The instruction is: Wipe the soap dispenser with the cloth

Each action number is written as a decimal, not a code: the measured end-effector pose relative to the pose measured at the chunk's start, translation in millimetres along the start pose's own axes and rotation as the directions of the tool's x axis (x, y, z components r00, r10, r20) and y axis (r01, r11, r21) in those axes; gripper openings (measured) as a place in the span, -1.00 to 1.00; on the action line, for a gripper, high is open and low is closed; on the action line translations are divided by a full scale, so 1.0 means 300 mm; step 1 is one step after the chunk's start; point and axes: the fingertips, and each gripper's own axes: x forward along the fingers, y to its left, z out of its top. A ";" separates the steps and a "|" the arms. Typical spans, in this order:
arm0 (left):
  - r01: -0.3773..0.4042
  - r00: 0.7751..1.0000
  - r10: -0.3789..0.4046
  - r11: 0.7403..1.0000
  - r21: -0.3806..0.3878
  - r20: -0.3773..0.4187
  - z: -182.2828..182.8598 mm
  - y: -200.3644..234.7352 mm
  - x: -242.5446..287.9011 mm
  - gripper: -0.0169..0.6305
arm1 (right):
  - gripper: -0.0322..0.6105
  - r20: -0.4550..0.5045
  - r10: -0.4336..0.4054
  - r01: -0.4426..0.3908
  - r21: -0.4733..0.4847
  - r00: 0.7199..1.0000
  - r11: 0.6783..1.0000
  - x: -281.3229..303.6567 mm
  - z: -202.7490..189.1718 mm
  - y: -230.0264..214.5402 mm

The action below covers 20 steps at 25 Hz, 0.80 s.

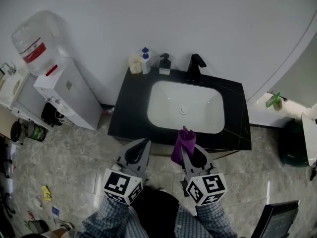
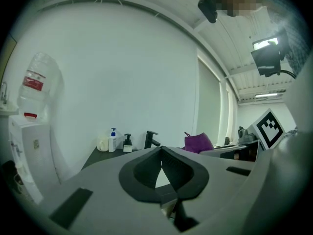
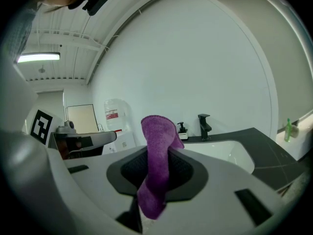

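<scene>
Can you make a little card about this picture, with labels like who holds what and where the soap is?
Place: black counter with a white sink
Right gripper: shut on the purple cloth
Left gripper: shut, holding nothing
Soap dispenser: black, at counter's back, left of the faucet
Wiping: not yet begun; cloth apart from dispenser

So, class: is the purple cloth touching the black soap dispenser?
Apart. Head view: cloth in the right tongs at the counter front, soap dispenser at the back.
</scene>
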 end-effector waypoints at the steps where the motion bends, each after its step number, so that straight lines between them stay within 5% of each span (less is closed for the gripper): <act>1: 0.004 1.000 -0.004 1.000 0.002 0.000 0.003 0.002 -0.005 -0.91 | -0.62 0.001 -0.001 0.001 -0.004 1.000 1.000 -0.002 0.003 0.010; 20: 0.094 0.996 -0.094 0.996 -0.004 -0.001 0.021 0.034 -0.072 -0.91 | -0.62 0.017 -0.045 0.045 0.005 0.999 0.999 0.037 0.016 0.142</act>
